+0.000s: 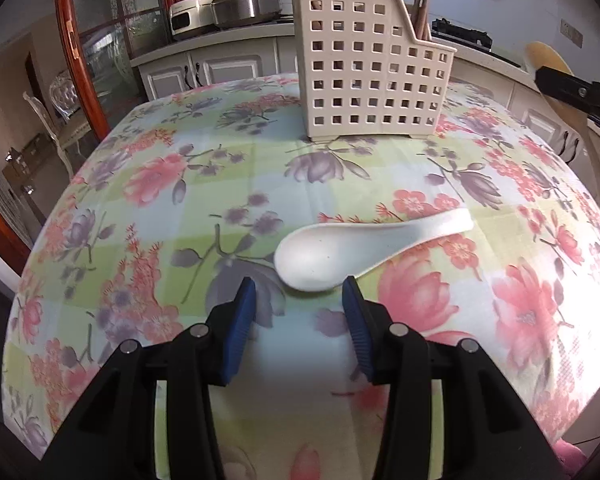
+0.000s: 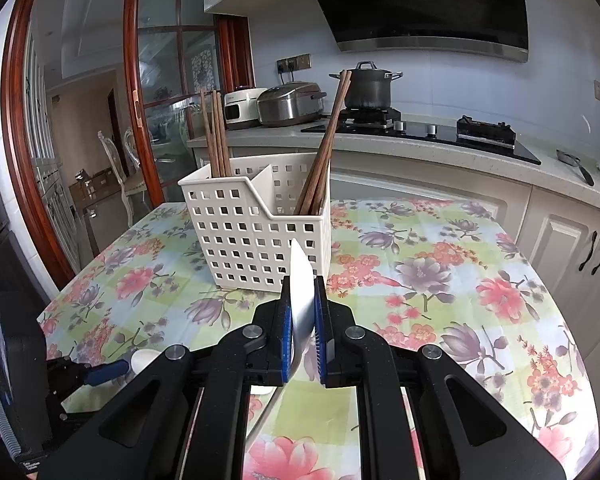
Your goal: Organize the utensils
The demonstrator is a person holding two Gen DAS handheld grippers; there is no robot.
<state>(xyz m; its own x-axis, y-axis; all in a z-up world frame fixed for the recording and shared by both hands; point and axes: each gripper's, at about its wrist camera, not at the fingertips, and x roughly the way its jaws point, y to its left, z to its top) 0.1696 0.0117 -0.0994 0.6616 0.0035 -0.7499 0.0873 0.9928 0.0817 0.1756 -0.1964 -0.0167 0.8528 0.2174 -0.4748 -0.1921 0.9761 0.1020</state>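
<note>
Currently, left claw (image 1: pixel 300 292) — jaws apart — hovers at the white spoon (image 1: pixel 364 248) lying on the worktop (image 1: pixel 180 200); right claw (image 2: pixel 302 312) is clamped on a white utensil (image 2: pixel 301 280) before the basket (image 2: pixel 240 236).

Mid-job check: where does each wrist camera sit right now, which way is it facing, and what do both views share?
Left wrist: sits on the open left gripper, angled down at a white ceramic soup spoon on the floral tablecloth.
Right wrist: sits on the right gripper, shut on a white utensil handle, facing the kitchen counter.
Shared: the white perforated plastic caddy holding wooden chopsticks.
</note>
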